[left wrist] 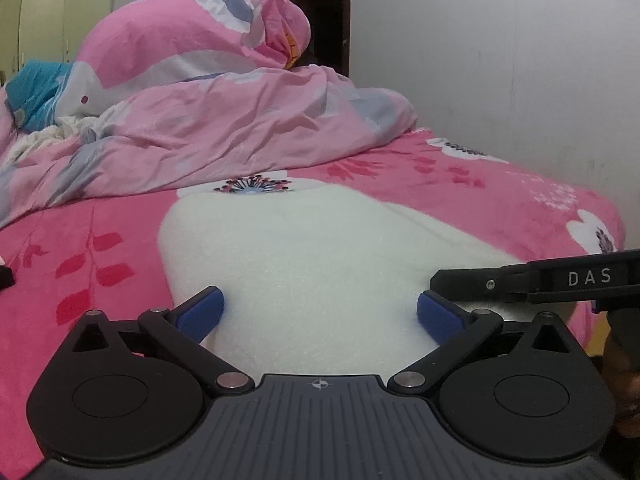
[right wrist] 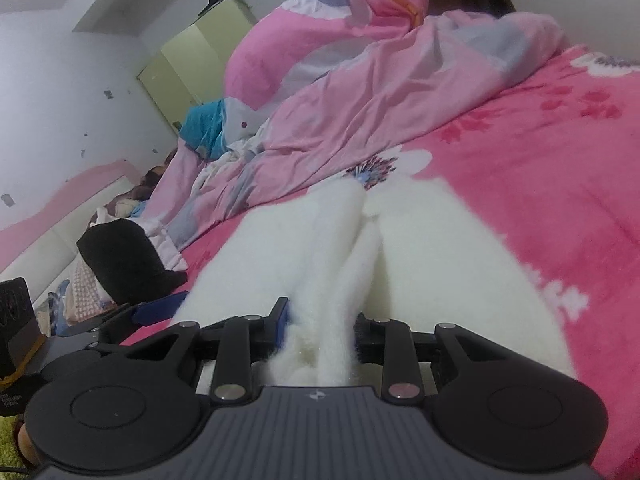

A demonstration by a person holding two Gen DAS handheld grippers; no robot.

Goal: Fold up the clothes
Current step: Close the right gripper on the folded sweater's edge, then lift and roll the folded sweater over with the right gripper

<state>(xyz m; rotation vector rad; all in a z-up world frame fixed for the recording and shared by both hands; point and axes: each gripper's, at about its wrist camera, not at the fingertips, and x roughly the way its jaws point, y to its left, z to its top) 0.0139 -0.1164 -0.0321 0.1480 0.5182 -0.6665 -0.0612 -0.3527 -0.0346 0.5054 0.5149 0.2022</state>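
A white fleece garment lies on the pink flowered bed sheet. My left gripper hovers over its near end, wide open, with its blue pads on either side of the fleece and not pressing it. In the right wrist view my right gripper is shut on a bunched fold of the same garment, which runs away from the jaws in ridges. One of the right gripper's fingers reaches in from the right in the left wrist view. A blue pad of the left gripper shows at the left.
A crumpled pink duvet and a pink pillow are heaped behind the garment. Teal cloth lies at the far left. A white wall borders the bed's right side. A black object stands on the bed's left part.
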